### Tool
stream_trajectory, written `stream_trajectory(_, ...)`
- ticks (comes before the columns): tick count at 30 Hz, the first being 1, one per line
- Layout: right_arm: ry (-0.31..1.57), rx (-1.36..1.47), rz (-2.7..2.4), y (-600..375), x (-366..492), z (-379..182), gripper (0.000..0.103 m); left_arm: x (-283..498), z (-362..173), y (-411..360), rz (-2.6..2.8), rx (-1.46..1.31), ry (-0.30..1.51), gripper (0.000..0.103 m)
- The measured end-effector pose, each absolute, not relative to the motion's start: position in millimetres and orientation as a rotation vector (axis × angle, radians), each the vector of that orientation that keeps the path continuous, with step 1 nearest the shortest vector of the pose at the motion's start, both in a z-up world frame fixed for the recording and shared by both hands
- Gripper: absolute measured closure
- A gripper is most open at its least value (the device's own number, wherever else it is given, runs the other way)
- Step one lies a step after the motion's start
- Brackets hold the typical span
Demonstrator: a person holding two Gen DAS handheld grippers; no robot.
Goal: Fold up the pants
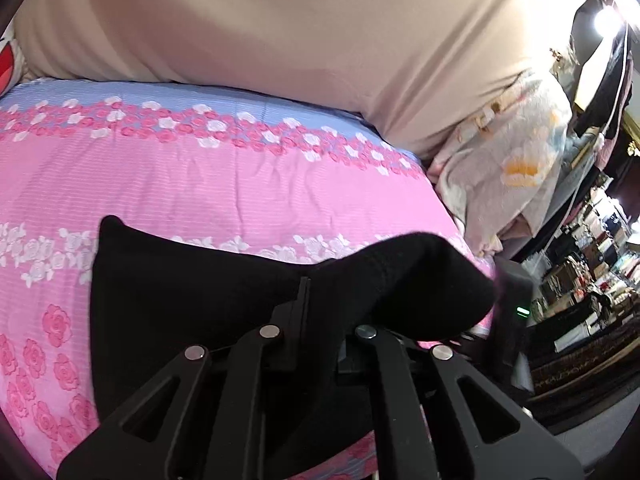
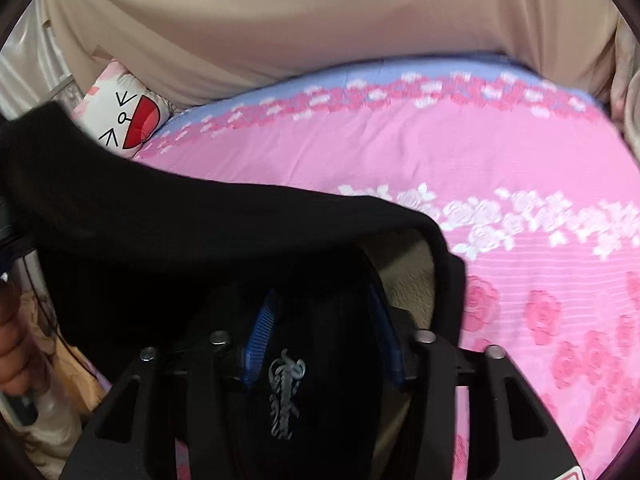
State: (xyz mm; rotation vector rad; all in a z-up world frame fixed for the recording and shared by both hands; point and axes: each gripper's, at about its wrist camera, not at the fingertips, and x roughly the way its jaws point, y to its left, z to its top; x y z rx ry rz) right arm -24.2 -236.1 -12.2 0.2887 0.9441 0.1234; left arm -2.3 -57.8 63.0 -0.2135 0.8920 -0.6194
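Left wrist view: black pants (image 1: 192,280) pinched in left hand-held gripper (image 1: 306,300).

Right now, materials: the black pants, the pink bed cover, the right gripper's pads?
Black pants: looks like soft matte knit, possibly fleece-backed; fuzzy surface, pale pile inside the opening, no sheen.
Pink bed cover: thin woven cloth, likely a cotton blend; fine crinkled ribbing, printed roses, matte.
Pads on the right gripper: blue ridged pad, likely rubber or soft plastic; the frame looks like matte black plastic.
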Motion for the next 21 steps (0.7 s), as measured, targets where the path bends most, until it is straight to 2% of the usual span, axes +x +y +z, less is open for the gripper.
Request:
stream_trajectory(1,0.959,0.300,0.147,-235.4,-22.5,-12.5,0.102,-4.4,64.7,-59.4,-0.621,-0.205,0.887,0.097)
stream_trajectory(6,0.815,0.275,0.147,-242.9,-41.0,27.2,0.102,-14.2,74.2,-63.5,-0.610,-0.159,0.846,0.097)
stream_trajectory(7,0.810,0.295,0.137,-251.1,-43.4,25.9,0.099,-12.4,72.7,-64.1,-0.608,-0.167,0.852,0.097)
stream_trajectory(8,0.840,0.304,0.142,-256.4,-42.7,19.4,0.084,-10.5,71.2,-64.6,-0.606,-0.172,0.859,0.097)
stream_trajectory(9,0.869,0.304,0.142,-258.3,-41.8,13.7,0.063,-8.5,69.9,-65.3,-0.600,-0.175,0.865,0.097)
stream_trajectory(11,0.893,0.299,0.137,-259.9,-43.3,2.6,0.058,-6.1,69.0,-67.5,-0.594,-0.171,0.868,0.097)
stream_trajectory(17,0.917,0.336,0.205,-257.1,-29.3,-15.7,0.058,0.2,72.0,-69.5,-0.577,-0.182,0.867,0.097)
stream_trajectory(19,0.936,0.357,0.216,-256.7,-19.0,-21.9,0.073,2.1,75.9,-69.7,-0.571,-0.187,0.859,0.097)
stream_trajectory(20,0.939,0.343,0.203,-254.5,-16.2,-23.3,0.091,3.0,78.6,-69.5,-0.566,-0.191,0.854,0.097)
stream_trajectory(21,0.935,0.341,0.211,-253.1,-16.6,-20.4,0.098,3.2,81.0,-69.6,-0.563,-0.192,0.852,0.097)
